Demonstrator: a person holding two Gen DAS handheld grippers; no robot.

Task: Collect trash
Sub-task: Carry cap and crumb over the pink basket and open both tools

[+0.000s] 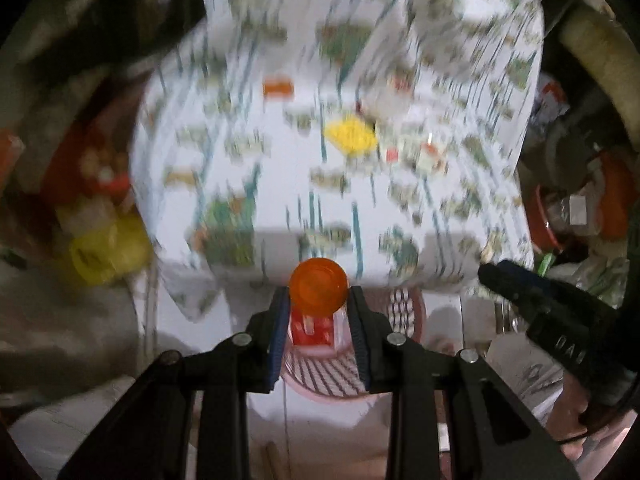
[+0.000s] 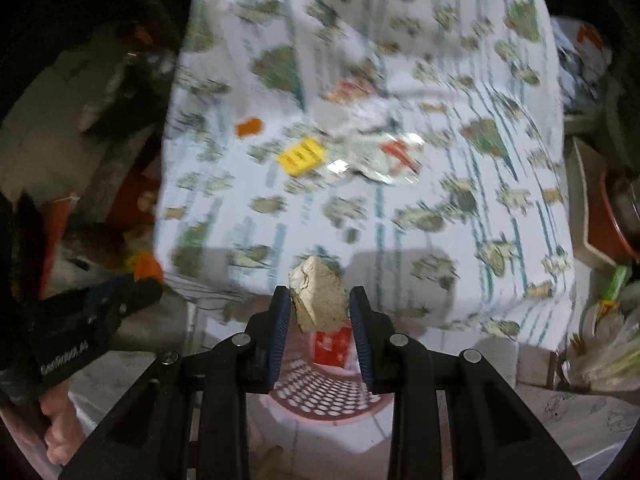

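1. Your left gripper [image 1: 318, 300] had its jaws closed on an orange cap [image 1: 318, 286], pinched between the blue pads at the tips.
2. Below that cap sat a pink basket [image 1: 404, 300] with a lattice wall, on the floor just in front of the table [image 1: 248, 152]; a red packet [image 1: 312, 330] lay inside it.
3. Your right gripper [image 2: 319, 300] had its jaws closed on a beige crumpled wad [image 2: 318, 300], held at the tips.
4. That wad hung above the same basket [image 2: 320, 396], with the red packet [image 2: 333, 346] visible just under it.
5. On the patterned cloth of the table [image 2: 440, 240], a yellow scrap [image 2: 301, 156], an orange scrap [image 2: 249, 126] and a clear wrapper [image 2: 384, 156] with red print lay near the middle, the yellow one beside the wrapper.
6. Both views were blurred, so finer detail on the table could not be told.
7. Each gripper showed at the edge of the other's view, side by side.
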